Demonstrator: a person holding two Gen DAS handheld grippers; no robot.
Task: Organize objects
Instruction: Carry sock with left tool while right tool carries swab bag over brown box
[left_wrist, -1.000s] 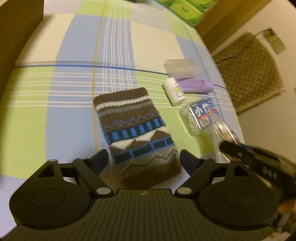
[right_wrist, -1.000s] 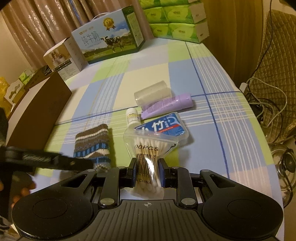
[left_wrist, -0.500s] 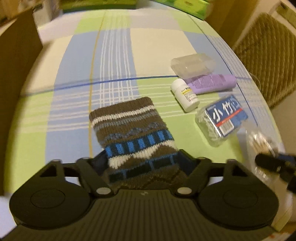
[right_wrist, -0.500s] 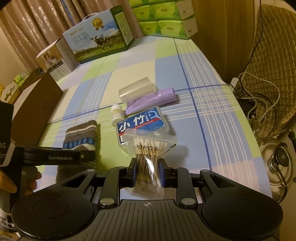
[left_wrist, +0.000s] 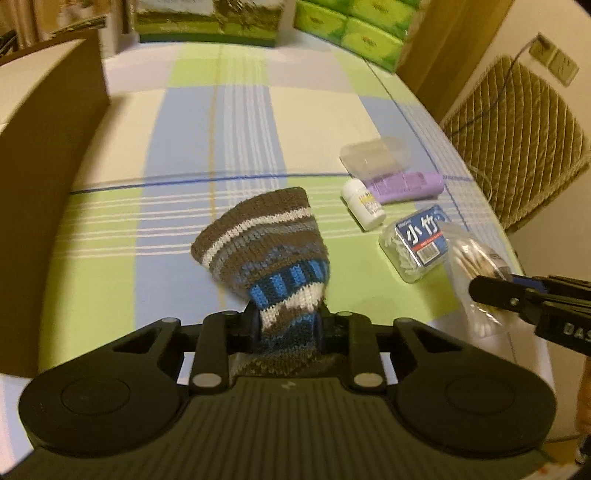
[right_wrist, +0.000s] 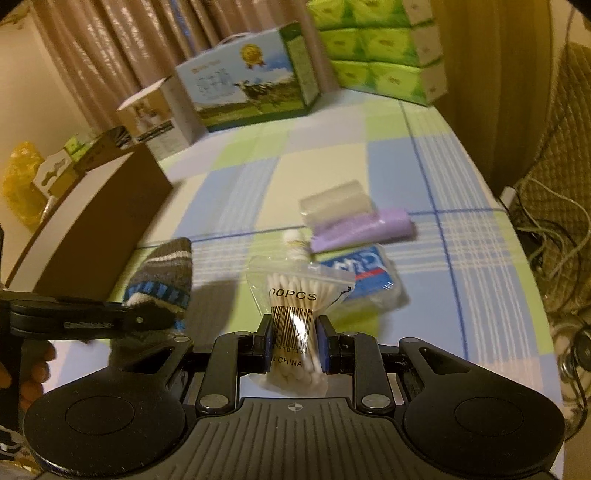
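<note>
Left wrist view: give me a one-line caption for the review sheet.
Left gripper shut on a striped knit pouch above the checked cloth, right gripper alongside holding a cotton swab bag.

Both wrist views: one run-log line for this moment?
left gripper: shut on knitted pouch, lifted | right gripper: shut on cotton swab bag | on tablecloth: white bottle, purple tube

"00PCS", "CHINA" on swab bag (right_wrist: 295, 295)

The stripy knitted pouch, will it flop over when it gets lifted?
Probably yes. The knitted pouch bunches narrow where the left gripper squeezes it, so it looks soft. Its free end fans out and leans sideways, so it likely droops. It seems light.
</note>
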